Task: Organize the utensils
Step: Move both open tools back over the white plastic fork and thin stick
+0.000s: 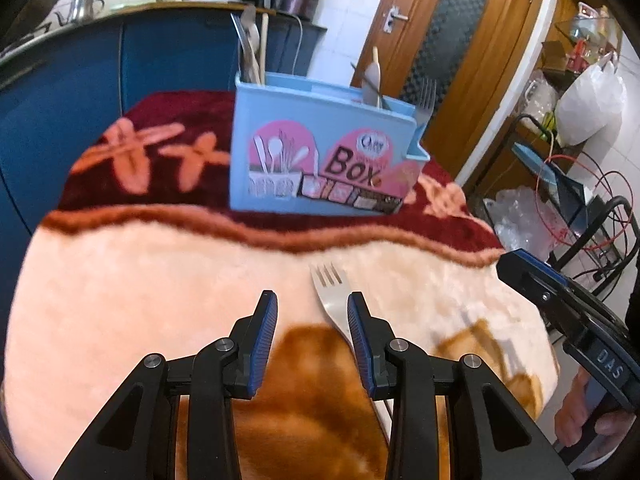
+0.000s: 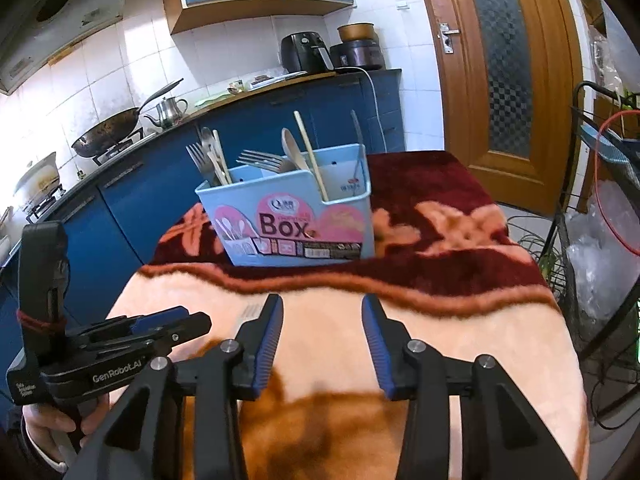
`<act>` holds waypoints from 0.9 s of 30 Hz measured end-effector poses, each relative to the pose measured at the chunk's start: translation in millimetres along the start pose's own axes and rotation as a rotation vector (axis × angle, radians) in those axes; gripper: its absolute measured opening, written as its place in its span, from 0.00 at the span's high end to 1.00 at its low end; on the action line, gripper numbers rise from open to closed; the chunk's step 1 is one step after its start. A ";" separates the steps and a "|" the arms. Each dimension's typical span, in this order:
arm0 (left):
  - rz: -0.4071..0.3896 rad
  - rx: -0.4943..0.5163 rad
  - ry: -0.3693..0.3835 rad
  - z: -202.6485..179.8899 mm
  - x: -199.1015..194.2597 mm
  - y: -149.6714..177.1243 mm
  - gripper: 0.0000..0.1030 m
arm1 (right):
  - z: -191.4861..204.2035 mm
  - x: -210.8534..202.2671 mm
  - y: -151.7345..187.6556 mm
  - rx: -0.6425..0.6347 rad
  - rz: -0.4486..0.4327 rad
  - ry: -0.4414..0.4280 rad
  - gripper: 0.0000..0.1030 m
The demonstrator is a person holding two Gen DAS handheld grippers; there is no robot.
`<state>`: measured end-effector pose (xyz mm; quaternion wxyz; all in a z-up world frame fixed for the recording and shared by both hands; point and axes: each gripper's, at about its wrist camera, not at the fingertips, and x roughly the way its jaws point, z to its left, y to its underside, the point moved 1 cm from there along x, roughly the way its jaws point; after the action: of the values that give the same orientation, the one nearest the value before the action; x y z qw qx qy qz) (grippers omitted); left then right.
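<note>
Soft blanket [image 1: 120, 288]: spread over the table, peach near the front edge, dark red with flowers toward the back edge; keeps the metal things from sliding and clinking.

Blue box [image 1: 320, 152]: stands upright on the dark red part, near the back edge, about the middle; open top faces up so tools can drop in handle first or head first.

Things in the box [image 2: 256, 160]: forks, spoons and wooden sticks already stand inside, leaning on the walls and the inner dividers; sorted upright to save room.

Fork on the blanket [image 1: 330, 292]: last loose one in sight, flat on the peach part near the front edge, prongs toward the box; handle runs back under the right finger of the left gripper.

Left gripper [image 1: 312, 304]: jaws part way open, nothing pinched; blue pads [image 1: 266, 336] sit on each side of the bare blanket, fork head just beside the right pad, not between them; probably lining up for a grab.

Right gripper [image 2: 322, 308]: jaws apart, nothing between them, only blanket; points toward the box, likely free after a drop or waiting its turn.

Hands: one hand [image 2: 52, 424] wraps the left handle; part of the other hand [image 1: 584, 412] shows at the right handle.

Next step, a guess: shift left gripper toward the fork neck, close, lift, put in the box.

Risk: thin flat fork on fluffy cloth, hard to pinch; pads may catch fuzz.
</note>
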<state>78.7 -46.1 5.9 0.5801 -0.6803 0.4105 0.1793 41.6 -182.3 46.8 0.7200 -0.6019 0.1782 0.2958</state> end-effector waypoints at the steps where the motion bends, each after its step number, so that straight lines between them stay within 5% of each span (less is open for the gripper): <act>1: 0.007 0.000 0.001 -1.4 2.8 0.5 0.64 | -1.6 0.2 1.1 0.001 0.002 0.003 0.55; 15: 0.083 -0.006 0.019 -11.7 38.2 3.3 0.64 | -34.4 14.4 19.4 0.083 0.050 0.003 0.54; 18: 0.078 -0.006 0.042 -14.0 41.7 3.5 0.75 | -37.6 16.2 21.3 0.093 0.055 0.001 0.54; 27: 0.041 -0.038 0.039 -7.5 32.2 4.0 0.76 | -38.0 16.8 23.7 0.092 0.064 -0.003 0.54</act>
<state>93.2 -64.4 -17.9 0.5551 -0.6861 0.4319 0.1858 42.9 -213.3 10.4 0.7374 -0.5616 0.2099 0.3111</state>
